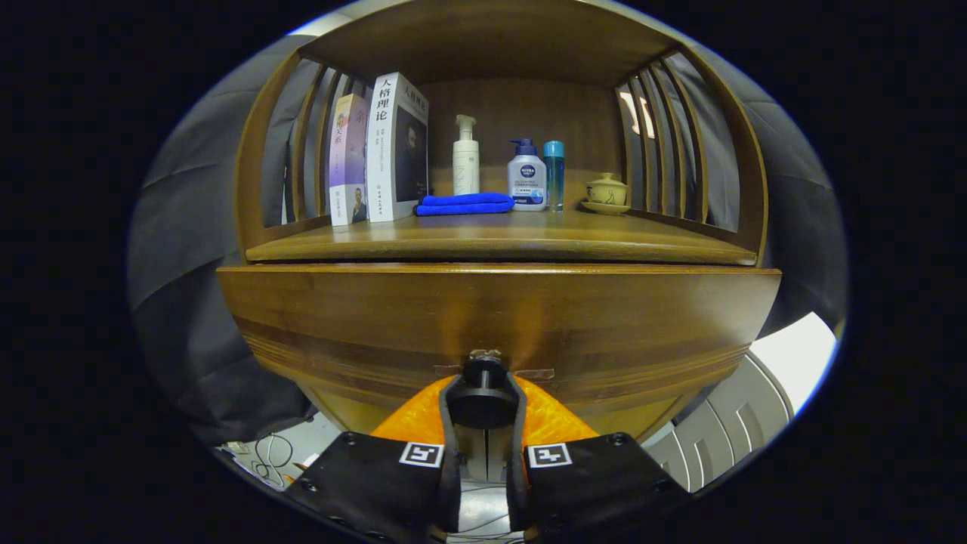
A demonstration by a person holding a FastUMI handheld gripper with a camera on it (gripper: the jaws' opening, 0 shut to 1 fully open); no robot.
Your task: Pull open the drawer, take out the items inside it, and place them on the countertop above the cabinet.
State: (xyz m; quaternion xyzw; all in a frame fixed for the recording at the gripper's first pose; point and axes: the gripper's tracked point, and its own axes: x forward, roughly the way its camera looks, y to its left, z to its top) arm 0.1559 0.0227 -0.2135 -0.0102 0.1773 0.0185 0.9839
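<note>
A brown wooden cabinet has a drawer front (498,317) just under its countertop (498,238). A round black knob (483,389) sticks out of the drawer front at its lower middle. My gripper (483,400) is shut on the knob, one orange-backed black finger (450,408) on each side of it. The drawer's top edge stands slightly forward of the countertop's edge. Its inside is hidden from here.
On the countertop stand two books (381,155), a folded blue cloth (464,204), a white pump bottle (465,159), a white-and-blue bottle (526,177), a slim blue bottle (554,174) and a small lidded cup (607,193). Slatted side rails and a roof enclose the shelf.
</note>
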